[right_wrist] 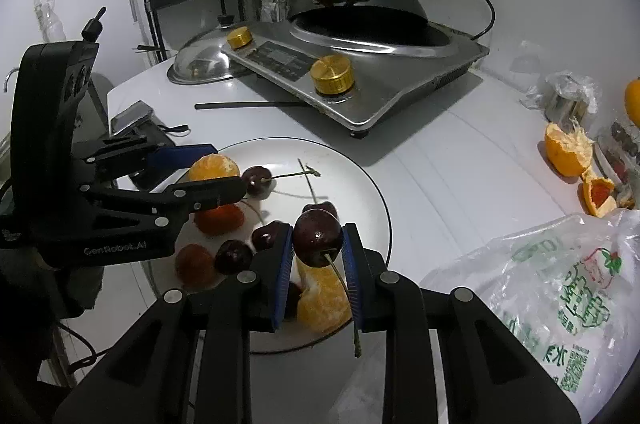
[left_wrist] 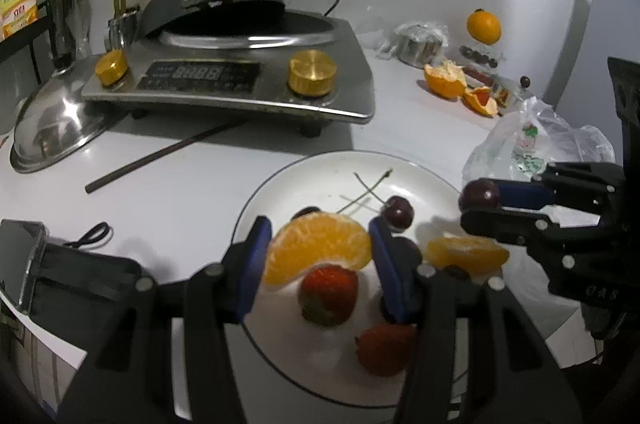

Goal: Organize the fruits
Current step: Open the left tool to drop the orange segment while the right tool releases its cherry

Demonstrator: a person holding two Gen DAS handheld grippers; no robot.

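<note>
A white plate [left_wrist: 280,191] [right_wrist: 360,179] holds cherries, strawberries and orange segments. My left gripper [left_wrist: 318,244] [right_wrist: 218,171] is shut on an orange segment [left_wrist: 318,248] [right_wrist: 214,165] and holds it above the plate's left side. Under it lies a strawberry [left_wrist: 328,294] [right_wrist: 220,220]. My right gripper [right_wrist: 318,244] [left_wrist: 480,197] is shut on a dark cherry [right_wrist: 318,238] [left_wrist: 479,195] with its stem hanging down, above the plate's right edge. Another orange segment [left_wrist: 466,254] [right_wrist: 324,298] lies on the plate below it.
An induction cooker [left_wrist: 240,75] [right_wrist: 360,71] with a wok stands behind the plate. A chopstick [left_wrist: 160,155] lies in front of it. A plastic bag [left_wrist: 536,143] [right_wrist: 552,284] sits to the right, with orange peels [left_wrist: 460,83] and a whole orange [left_wrist: 484,25] beyond. A phone [left_wrist: 24,264] lies at left.
</note>
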